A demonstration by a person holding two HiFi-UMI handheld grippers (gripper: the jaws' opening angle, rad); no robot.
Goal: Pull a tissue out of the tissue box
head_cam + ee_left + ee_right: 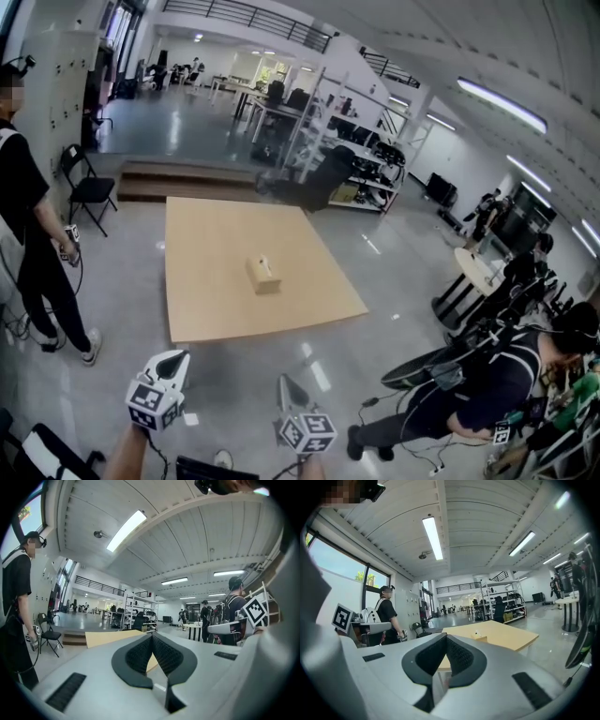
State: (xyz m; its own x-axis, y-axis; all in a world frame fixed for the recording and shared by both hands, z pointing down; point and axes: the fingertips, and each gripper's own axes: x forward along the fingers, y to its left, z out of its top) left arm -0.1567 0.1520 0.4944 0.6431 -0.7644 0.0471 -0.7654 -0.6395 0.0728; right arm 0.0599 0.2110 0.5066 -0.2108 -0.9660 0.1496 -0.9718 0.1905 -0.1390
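A small tan tissue box (263, 275) with a white tissue at its slot stands near the middle of a low wooden table (216, 300). In the right gripper view the box (480, 638) shows small beyond the jaws. My left gripper (178, 360) and right gripper (286, 382) are held side by side in front of the table's near edge, well short of the box. Both are shut with nothing between their jaws, as seen on the left gripper (153, 637) and right gripper (446, 637) in their own views.
A person in black (33, 234) stands left of the table beside a folding chair (86, 187). Another person (497, 375) bends at the right among cables and gear. Shelving racks (347, 159) stand behind the table. A round white table (473, 267) is at right.
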